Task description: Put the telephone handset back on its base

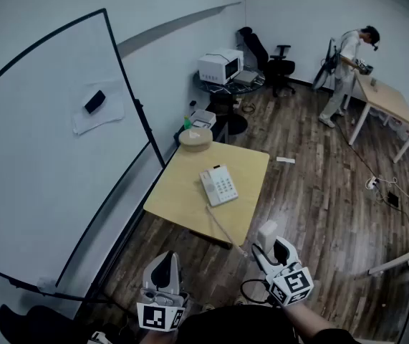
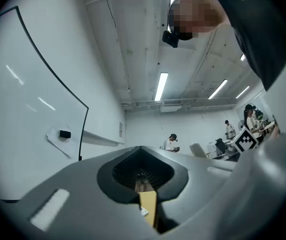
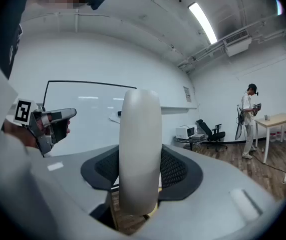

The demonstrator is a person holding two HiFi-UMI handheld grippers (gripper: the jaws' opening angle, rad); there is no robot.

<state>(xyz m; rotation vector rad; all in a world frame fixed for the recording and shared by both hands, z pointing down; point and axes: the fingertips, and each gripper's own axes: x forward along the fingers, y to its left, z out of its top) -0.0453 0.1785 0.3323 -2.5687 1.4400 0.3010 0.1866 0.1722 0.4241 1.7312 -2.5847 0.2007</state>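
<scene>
The white telephone base (image 1: 218, 185) lies on the small light-wood table (image 1: 175, 192), keypad up, with its cradle side bare. A pale cord (image 1: 225, 229) runs from it off the table's near edge to the white handset (image 1: 267, 232). My right gripper (image 1: 270, 248) is shut on that handset and holds it above the floor, short of the table's near corner. In the right gripper view the handset (image 3: 140, 149) stands upright between the jaws. My left gripper (image 1: 163, 272) hovers low at the left, jaws together and empty, and it also shows in the right gripper view (image 3: 57, 121).
A large whiteboard (image 1: 54, 142) leans along the left of the table. A round stool (image 1: 195, 137) stands at the table's far corner, with a microwave (image 1: 220, 66) and office chairs (image 1: 281, 67) beyond. A person (image 1: 344, 67) works at another table (image 1: 387, 102). Cables (image 1: 387, 188) lie on the floor.
</scene>
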